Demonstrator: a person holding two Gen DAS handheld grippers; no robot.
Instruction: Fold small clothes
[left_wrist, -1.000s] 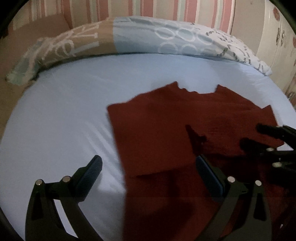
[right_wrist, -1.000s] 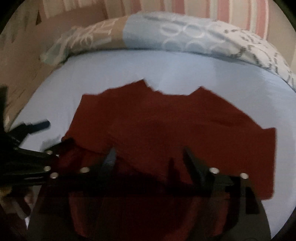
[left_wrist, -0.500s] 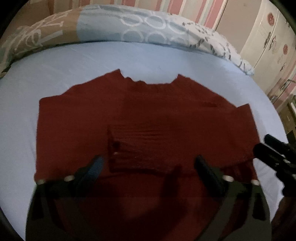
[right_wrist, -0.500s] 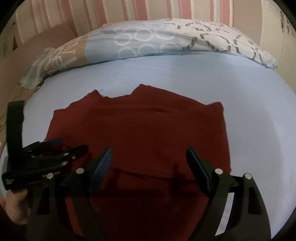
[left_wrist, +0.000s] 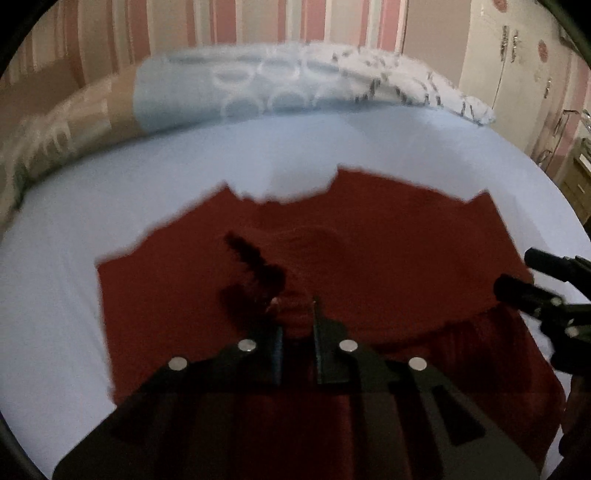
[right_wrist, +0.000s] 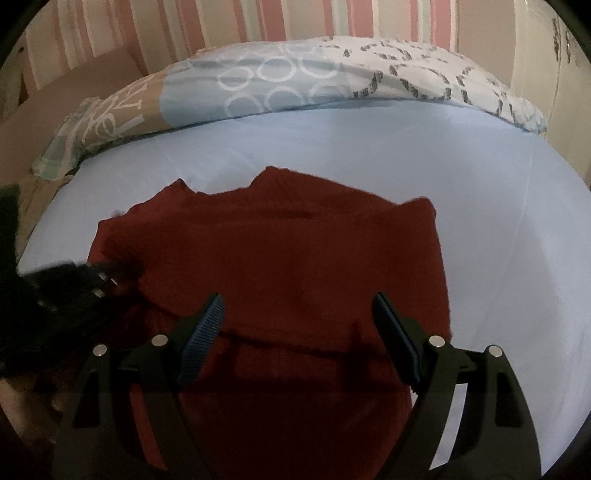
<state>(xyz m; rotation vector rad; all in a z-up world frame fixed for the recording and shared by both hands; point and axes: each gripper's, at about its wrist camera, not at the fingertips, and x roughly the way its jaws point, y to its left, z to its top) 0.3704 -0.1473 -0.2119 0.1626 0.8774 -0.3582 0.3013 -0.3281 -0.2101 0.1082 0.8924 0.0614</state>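
Observation:
A dark red knitted sweater (left_wrist: 388, 258) lies flat on the pale blue bed sheet (left_wrist: 74, 295), neckline away from me, sleeves folded in over the body. It also fills the middle of the right wrist view (right_wrist: 295, 258). My left gripper (left_wrist: 297, 314) has closed to a narrow gap on a raised fold of the sweater near its lower middle. My right gripper (right_wrist: 295, 321) is open, its fingers spread above the sweater's lower right part, holding nothing. It shows at the right edge of the left wrist view (left_wrist: 535, 284).
A long patterned pillow (right_wrist: 295, 81) lies across the far end of the bed, against a striped wall (right_wrist: 295, 18). A white cupboard (left_wrist: 517, 74) stands at the right. Bare sheet (right_wrist: 517, 240) lies right of the sweater.
My left gripper has gone from wide open to closed on a fold of the sweater. My right gripper has stayed open over the sweater's right side.

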